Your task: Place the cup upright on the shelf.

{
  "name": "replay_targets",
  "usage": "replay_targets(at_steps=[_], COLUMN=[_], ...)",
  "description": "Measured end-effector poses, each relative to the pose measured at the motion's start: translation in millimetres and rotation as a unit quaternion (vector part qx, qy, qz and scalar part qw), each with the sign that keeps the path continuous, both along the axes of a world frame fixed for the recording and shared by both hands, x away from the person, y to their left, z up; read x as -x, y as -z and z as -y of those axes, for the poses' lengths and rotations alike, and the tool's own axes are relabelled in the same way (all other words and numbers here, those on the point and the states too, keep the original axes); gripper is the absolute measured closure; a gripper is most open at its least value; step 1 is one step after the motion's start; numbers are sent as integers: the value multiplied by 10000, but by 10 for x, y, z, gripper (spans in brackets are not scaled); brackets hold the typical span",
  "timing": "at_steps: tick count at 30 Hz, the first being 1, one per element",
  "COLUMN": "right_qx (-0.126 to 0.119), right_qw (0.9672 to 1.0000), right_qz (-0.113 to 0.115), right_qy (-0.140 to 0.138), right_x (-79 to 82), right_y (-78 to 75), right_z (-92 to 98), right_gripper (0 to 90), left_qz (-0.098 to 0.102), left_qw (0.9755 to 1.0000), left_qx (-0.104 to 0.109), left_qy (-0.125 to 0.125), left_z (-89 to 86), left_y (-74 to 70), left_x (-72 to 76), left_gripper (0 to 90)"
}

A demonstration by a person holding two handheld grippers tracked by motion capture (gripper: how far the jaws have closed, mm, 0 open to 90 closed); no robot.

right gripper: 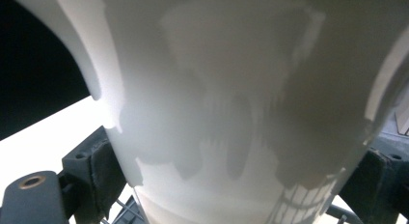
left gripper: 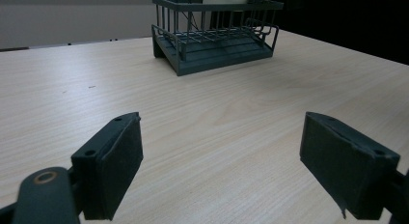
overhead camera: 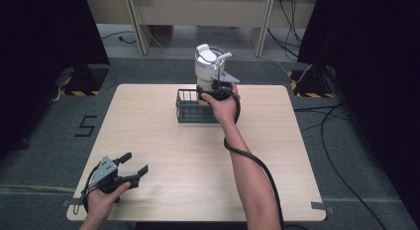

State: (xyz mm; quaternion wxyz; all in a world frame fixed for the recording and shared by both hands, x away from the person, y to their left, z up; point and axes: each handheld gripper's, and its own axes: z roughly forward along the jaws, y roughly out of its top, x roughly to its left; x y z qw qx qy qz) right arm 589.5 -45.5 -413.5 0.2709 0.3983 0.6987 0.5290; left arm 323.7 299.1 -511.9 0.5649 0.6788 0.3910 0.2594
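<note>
Overhead view; 2 low gripper views

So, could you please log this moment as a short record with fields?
Surface: wooden table
Rack: dark wire basket, at the table's far middle
Held item: white cup, above the basket's far right corner
Right tool: jaws on either side of the cup's lower part
Left tool: open, holding nothing, near the left front corner

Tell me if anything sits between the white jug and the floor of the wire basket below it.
Nothing visible does. The right gripper grips the white jug over the far part of the dark wire basket, whose slatted floor looks bare in the left gripper view. The part right beneath the jug is hidden.
</note>
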Motion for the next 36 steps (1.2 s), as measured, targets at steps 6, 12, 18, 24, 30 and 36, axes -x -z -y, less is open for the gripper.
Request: replay_targets(at_steps=[6, 12, 18, 24, 30, 36], right_qx=[19, 38, 53, 71, 104, 51], right_qw=[10000, 9999, 9998, 9998, 9996, 9995], right_qz=[-74, -116, -162, -197, -269, -304], right_qy=[25, 50, 35, 23, 51, 64], right_x=[-23, -43, -63, -74, -94, -111], right_y=[87, 142, 189, 231, 297, 336], right_z=[8, 6, -21, -46, -67, -68], right_gripper=[113, 113, 113, 113, 113, 112], left_qz=[-2, -1, -1, 7, 14, 15], left_qw=[10000, 10000, 10000, 10000, 10000, 10000], left_qx=[-11, -5, -10, -13, -7, 6], left_qy=[9, 7, 12, 19, 18, 24], left_z=[2, 3, 0, -3, -5, -8], left_y=[-2, -1, -4, -7, -9, -10], left_x=[1, 1, 3, 7, 8, 8], left_gripper=[146, 146, 146, 146, 146, 146])
